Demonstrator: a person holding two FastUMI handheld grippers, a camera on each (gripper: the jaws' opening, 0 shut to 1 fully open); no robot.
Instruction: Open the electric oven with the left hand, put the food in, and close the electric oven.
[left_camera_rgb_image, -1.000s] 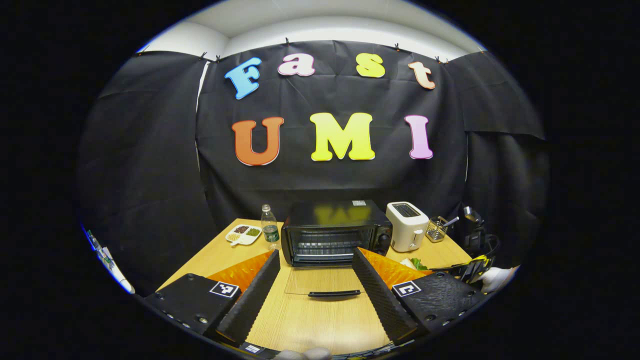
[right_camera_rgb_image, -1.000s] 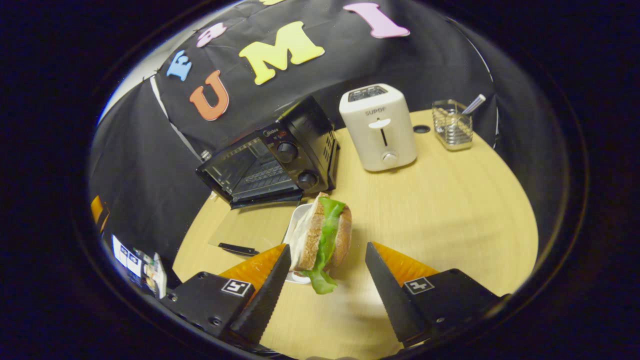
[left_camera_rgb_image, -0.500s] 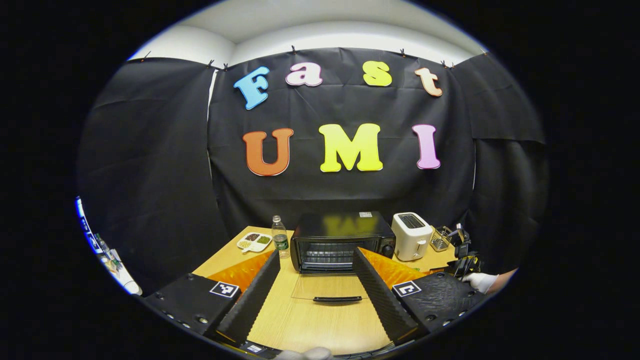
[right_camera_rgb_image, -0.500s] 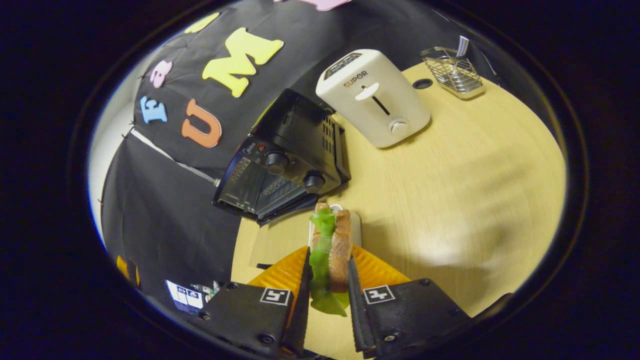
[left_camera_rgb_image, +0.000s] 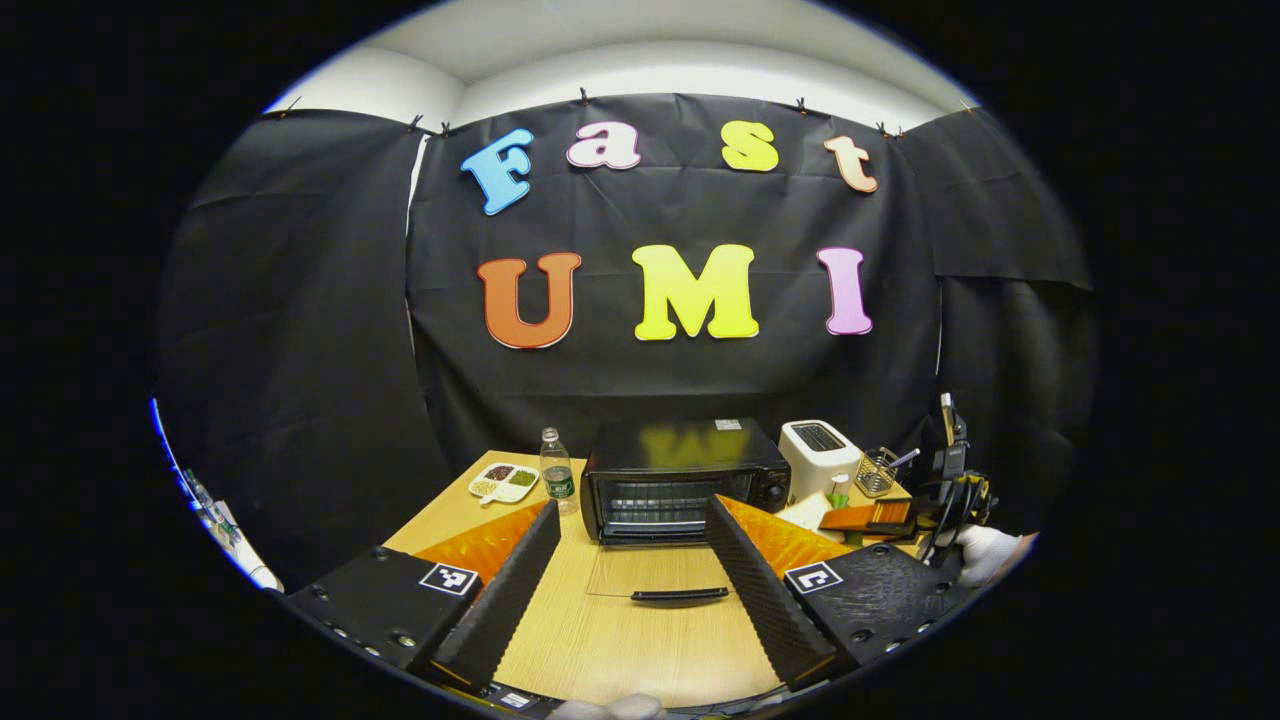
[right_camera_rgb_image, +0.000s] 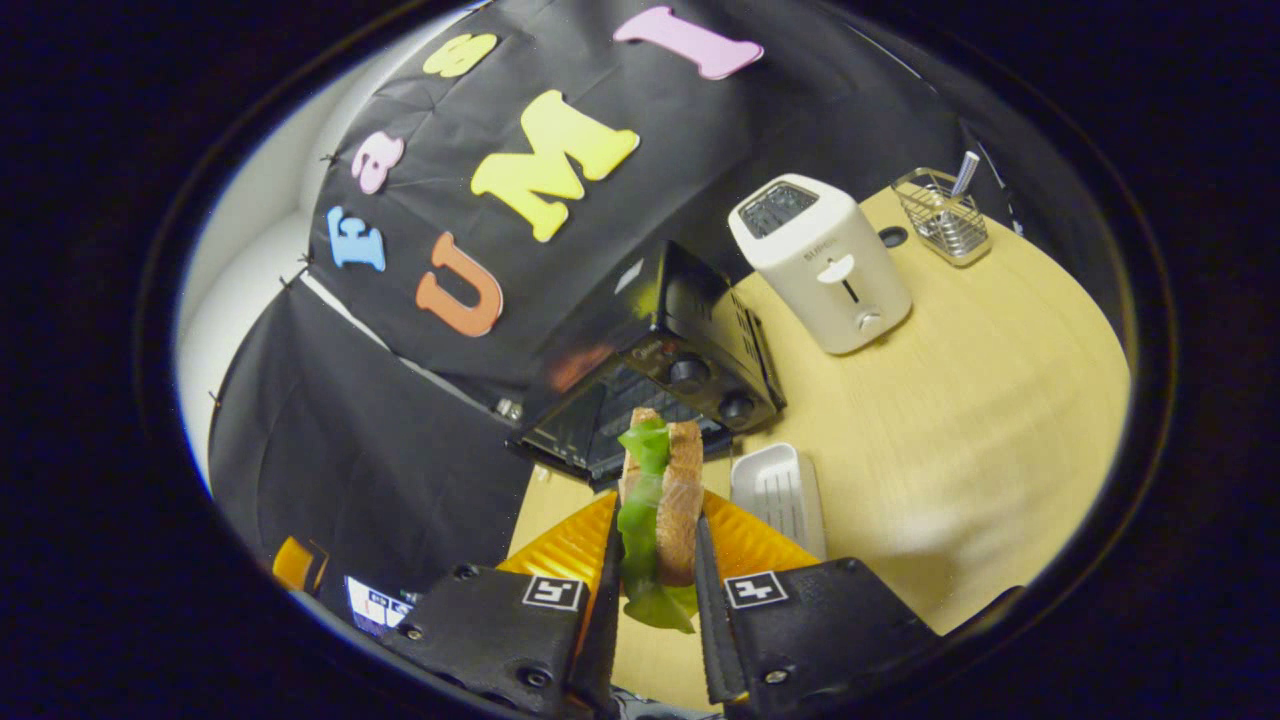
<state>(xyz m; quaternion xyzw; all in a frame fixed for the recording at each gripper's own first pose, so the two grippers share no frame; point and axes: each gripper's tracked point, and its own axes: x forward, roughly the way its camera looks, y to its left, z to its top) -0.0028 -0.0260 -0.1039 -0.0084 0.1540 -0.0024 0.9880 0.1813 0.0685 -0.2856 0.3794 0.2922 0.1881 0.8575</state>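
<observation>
The black electric oven (left_camera_rgb_image: 680, 478) stands at the back of the table, its glass door (left_camera_rgb_image: 655, 572) folded down flat with the handle (left_camera_rgb_image: 680, 594) toward me. My left gripper (left_camera_rgb_image: 635, 590) hovers open in front of that door, holding nothing. Off to the right, the right gripper (left_camera_rgb_image: 866, 517) hangs above the table. In the right gripper view, my right gripper (right_camera_rgb_image: 655, 525) is shut on a sandwich (right_camera_rgb_image: 680, 470) of brown bread and lettuce, held on edge in the air. The oven (right_camera_rgb_image: 665, 365) lies just beyond it, its mouth partly hidden by the sandwich.
An empty white tray (right_camera_rgb_image: 778, 495) sits on the table beside the oven. A white toaster (right_camera_rgb_image: 825, 265) and a wire basket (right_camera_rgb_image: 940, 215) stand to the right. A water bottle (left_camera_rgb_image: 557, 470) and a divided snack plate (left_camera_rgb_image: 503, 482) are left of the oven. A gloved hand (left_camera_rgb_image: 985, 550) shows at right.
My right gripper shut on the sandwich and lifted it off the white tray, which now lies bare. My left gripper drew back from the oven door and stays open.
</observation>
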